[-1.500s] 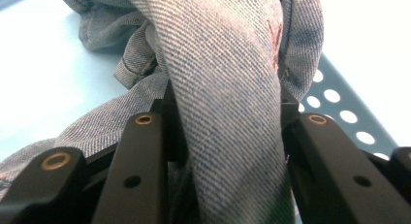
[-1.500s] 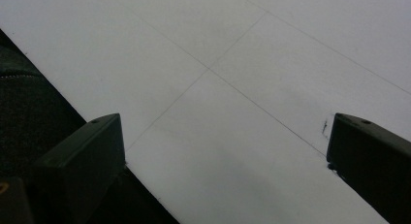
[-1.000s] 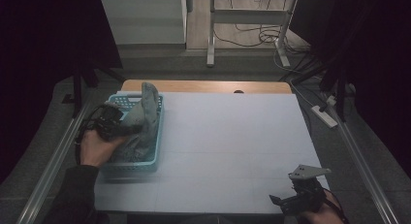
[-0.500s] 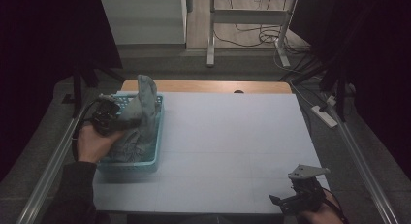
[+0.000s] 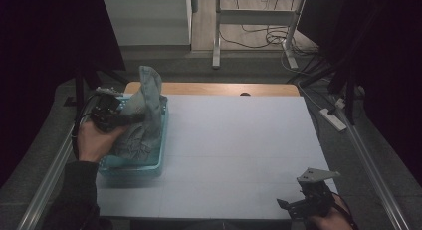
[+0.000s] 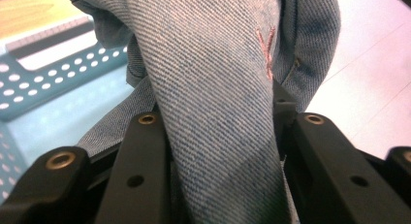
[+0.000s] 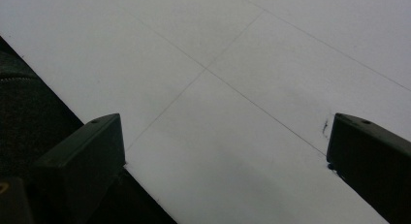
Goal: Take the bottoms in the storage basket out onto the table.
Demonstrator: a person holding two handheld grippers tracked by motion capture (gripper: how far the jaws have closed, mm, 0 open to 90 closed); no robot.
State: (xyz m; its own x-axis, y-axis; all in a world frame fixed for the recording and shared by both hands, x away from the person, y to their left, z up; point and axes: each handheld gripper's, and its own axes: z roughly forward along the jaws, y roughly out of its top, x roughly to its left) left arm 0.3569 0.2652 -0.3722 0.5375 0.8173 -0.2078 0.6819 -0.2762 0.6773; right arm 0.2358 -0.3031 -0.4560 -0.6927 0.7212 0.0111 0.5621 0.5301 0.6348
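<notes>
Denim garment (image 5: pixel 144 110) is half out of the teal basket (image 5: pixel 130 168) at left — left gripper (image 5: pixel 110 114) clamped on it; right gripper (image 5: pixel 304 202) gapes empty, lower right.

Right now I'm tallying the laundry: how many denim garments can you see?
1. A denim garment is pinched in the left gripper, partly raised out of the teal basket at the table's left. More may lie hidden beneath it.

A dim lab or test room: a white-topped counter (image 5: pixel 239 155) framed by metal rails (image 5: pixel 47 182), a power strip (image 5: pixel 332 118) at three o'clock, loose cables (image 5: pixel 259 37) and desk legs (image 5: pixel 217 33) at twelve o'clock.
</notes>
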